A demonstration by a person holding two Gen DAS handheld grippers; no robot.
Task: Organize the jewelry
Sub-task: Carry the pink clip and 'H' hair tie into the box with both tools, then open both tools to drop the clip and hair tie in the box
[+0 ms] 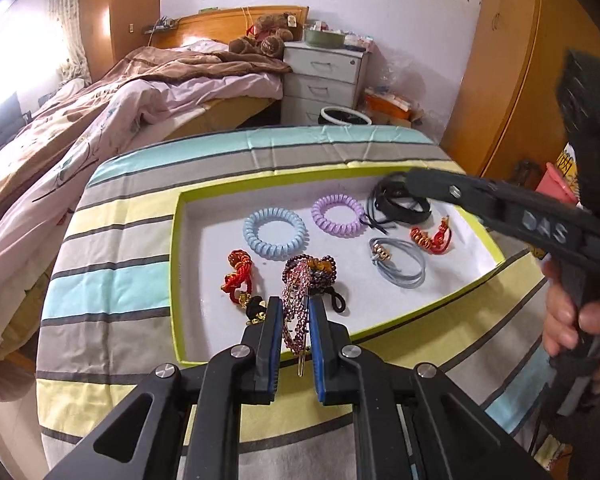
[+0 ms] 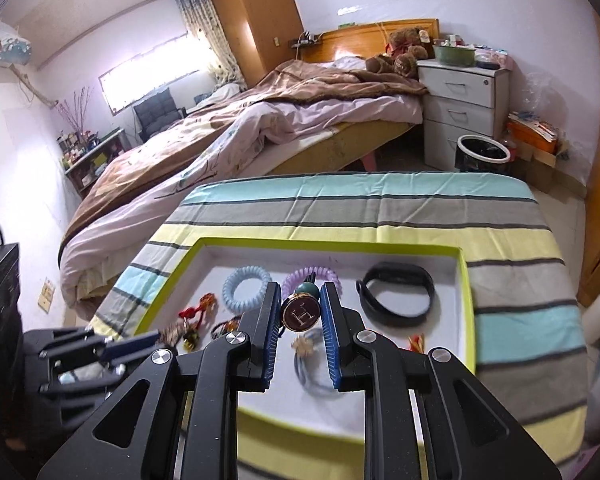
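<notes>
A shallow white tray with a lime rim (image 1: 175,280) (image 2: 469,292) lies on the striped cloth. It holds a blue coil tie (image 1: 274,238) (image 2: 246,288), a purple coil tie (image 1: 338,214), a black band (image 1: 400,206) (image 2: 396,294), a grey cord bracelet (image 1: 398,266), red knotted pieces (image 1: 238,276) and a purple bead bunch (image 1: 314,268). My left gripper (image 1: 295,306) is shut on a pink beaded hair clip (image 1: 294,320) over the tray's near edge. My right gripper (image 2: 300,304) is shut on a round gold-rimmed "H" charm (image 2: 300,314) with a teal bead, above the tray.
The striped cloth (image 2: 380,208) covers the table to its far edge. Behind stand a bed (image 2: 260,120), a white drawer unit (image 2: 456,108) and a bin (image 2: 482,156). A person's hand (image 1: 572,312) grips the right tool's handle. The left gripper (image 2: 140,342) shows at lower left.
</notes>
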